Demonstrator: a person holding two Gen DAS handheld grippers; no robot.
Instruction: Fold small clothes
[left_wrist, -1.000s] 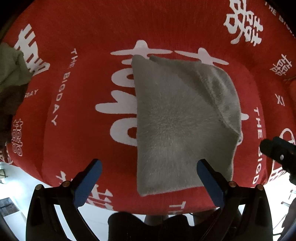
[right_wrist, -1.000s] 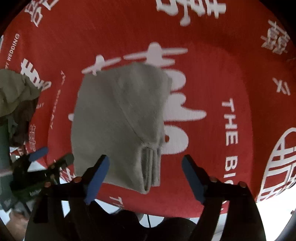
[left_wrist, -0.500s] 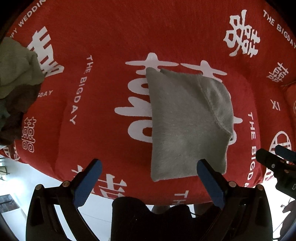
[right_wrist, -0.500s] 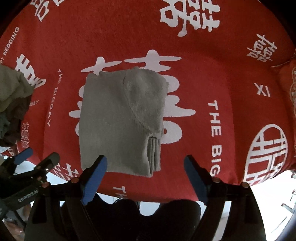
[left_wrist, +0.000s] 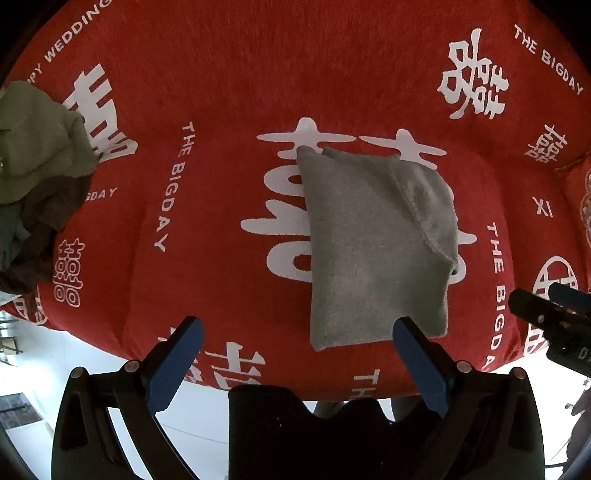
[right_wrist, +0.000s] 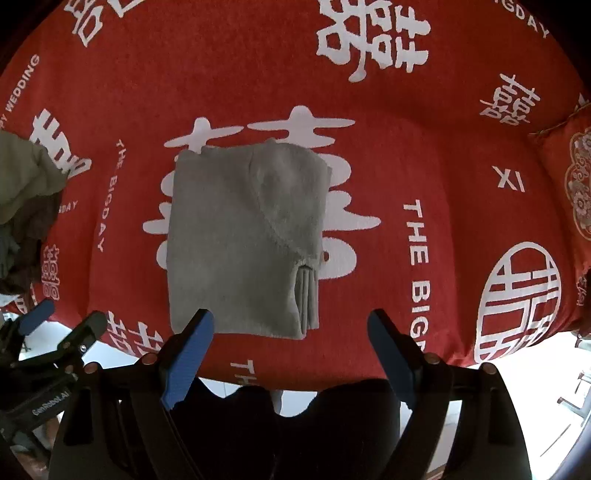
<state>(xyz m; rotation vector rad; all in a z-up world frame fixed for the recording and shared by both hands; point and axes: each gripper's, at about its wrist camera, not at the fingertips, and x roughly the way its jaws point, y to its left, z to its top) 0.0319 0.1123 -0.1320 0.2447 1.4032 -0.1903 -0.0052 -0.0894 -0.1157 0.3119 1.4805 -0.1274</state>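
1. I see the grey cloth (left_wrist: 373, 243) lying folded on the red blanket (left_wrist: 229, 92), near its middle and on top of the large white characters printed there.
2. The cloth has the form of a compact rectangle, longer toward me than it is wide. Its surface looks soft and a little fuzzy, like fleece or terry.
3. From the right wrist view, the grey cloth (right_wrist: 236, 240) shows a curved seam that runs diagonally over its upper right part, and the fabric beyond this seam looks slightly lighter.
4. On the right side near the bottom corner, several layers show as thin parallel edges stacked together.
5. The near edge of the cloth lies close to the front border of the blanket, which hangs over a white floor below.
6. My left gripper (left_wrist: 295, 350) stands wide open, with blue pads (left_wrist: 173, 365) far from each other, and it holds nothing. It hovers over the front border, and its right pad overlaps the cloth's near right corner in the view.
7. My right gripper (right_wrist: 288, 347) is also spread wide and has nothing in it; the cloth's near edge sits just above its left pad (right_wrist: 188, 354).
8. At the left edge of the blanket a pile of clothes (left_wrist: 33, 177) lies crumpled, olive green on top and darker below, well apart from the folded cloth.
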